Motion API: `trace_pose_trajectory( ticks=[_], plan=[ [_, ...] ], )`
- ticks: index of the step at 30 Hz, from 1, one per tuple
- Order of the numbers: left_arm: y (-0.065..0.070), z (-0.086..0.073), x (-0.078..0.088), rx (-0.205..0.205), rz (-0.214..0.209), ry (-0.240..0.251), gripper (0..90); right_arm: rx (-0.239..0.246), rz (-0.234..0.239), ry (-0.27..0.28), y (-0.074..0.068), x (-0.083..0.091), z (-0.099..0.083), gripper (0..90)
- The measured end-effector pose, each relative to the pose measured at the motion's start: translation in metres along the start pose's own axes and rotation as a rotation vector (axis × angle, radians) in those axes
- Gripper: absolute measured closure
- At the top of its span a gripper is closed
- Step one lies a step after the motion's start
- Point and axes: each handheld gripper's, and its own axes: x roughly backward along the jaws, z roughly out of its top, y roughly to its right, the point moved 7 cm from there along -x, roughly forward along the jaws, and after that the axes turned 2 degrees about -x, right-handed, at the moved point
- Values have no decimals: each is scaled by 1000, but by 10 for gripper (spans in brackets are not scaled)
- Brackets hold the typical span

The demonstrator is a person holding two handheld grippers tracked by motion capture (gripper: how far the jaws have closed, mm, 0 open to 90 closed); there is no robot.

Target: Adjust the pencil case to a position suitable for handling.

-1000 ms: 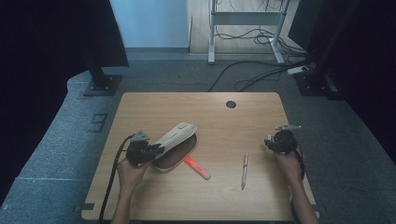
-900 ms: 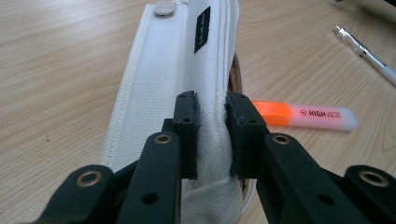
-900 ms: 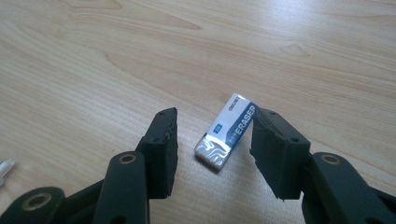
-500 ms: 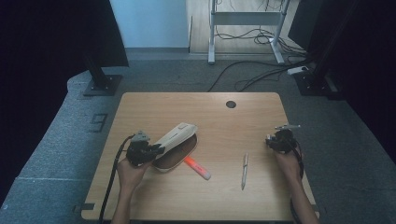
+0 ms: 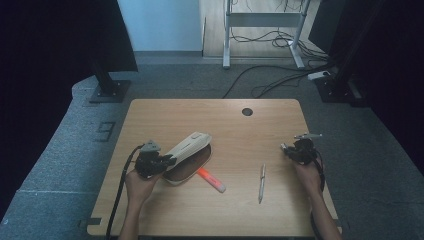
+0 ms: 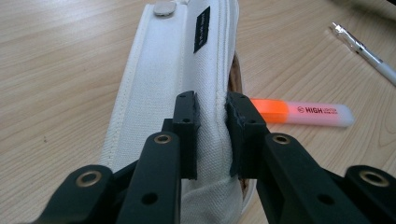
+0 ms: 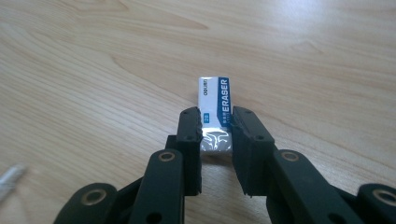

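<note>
Pinching the raised fabric flap of the white canvas pencil pouch (image 6: 187,70), the left gripper (image 6: 212,121) holds the pouch propped open near the front left of the pale wooden table (image 5: 240,125). Over by the table's right edge, the right gripper (image 7: 217,133) has just been closing its jaws around the small white eraser in a blue-printed sleeve (image 7: 215,114), and the pads now sit against its sides (the far end pokes out beyond them). This looks like the pick-up step of packing stationery into the pouch. Next, the eraser needs lifting clear and carrying left to the pouch mouth, past the silver ballpoint pen (image 5: 261,182) and orange highlighter (image 5: 211,180) lying between, while the left grip keeps the opening wide.
</note>
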Motion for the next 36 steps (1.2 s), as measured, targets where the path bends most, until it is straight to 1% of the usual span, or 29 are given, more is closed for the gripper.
trace_pose_trajectory(
  ticks=[1,2,3,4,5,6,8,9,12,13,15,18,21,22,23,24,26,27,29,30,31,32,34,35,36],
  plan=[
    [0,0,0,0,0,0,752,7,14,9,-4,4,3,718],
    [0,0,0,0,0,0,751,7,14,9,-4,4,3,718],
    [0,0,0,0,0,0,751,15,29,18,-8,7,6,718],
    [0,0,0,0,0,0,751,15,29,18,-8,7,6,718],
    [0,0,1,0,0,0,751,25,38,22,-13,10,8,718],
    [0,0,1,-1,0,0,751,25,38,22,-13,10,8,718],
    [0,0,2,2,0,5,751,35,47,29,-18,13,11,718],
    [-1,1,3,1,-2,7,752,46,62,33,-23,15,13,718],
    [-1,1,3,1,-2,10,752,66,79,34,-31,17,17,718],
    [-1,1,3,2,-3,11,752,66,79,34,-31,17,17,718],
    [-1,1,3,3,-4,12,752,77,94,33,-37,18,19,718],
    [-1,1,3,5,-4,14,752,94,121,37,-50,18,24,718],
    [-1,1,3,6,-4,14,752,104,133,36,-56,17,26,718],
    [-1,1,3,6,-4,14,752,121,145,36,-63,16,28,717],
    [-1,1,3,7,-5,15,752,121,145,36,-63,16,28,717],
    [-1,0,3,6,-5,14,752,132,157,37,-70,15,30,718],
    [-1,0,3,6,-5,14,752,140,161,37,-72,15,31,718],
    [-1,0,3,6,-5,13,752,154,171,31,-80,14,33,718],
    [-1,0,3,6,-6,12,752,155,175,29,-82,13,34,718],
    [-1,0,3,6,-6,11,752,159,182,27,-85,12,34,717],
    [-1,0,3,15,-9,8,752,163,190,24,-89,11,35,717],
    [-1,0,3,18,-13,8,752,167,201,23,-94,10,37,718],
    [-1,0,3,17,-11,9,751,173,209,21,-99,8,38,718],
    [-1,0,3,17,-11,9,751,173,209,21,-99,8,38,718],
    [-1,0,3,17,-12,10,751,186,217,19,-104,6,40,718]
  ],
)
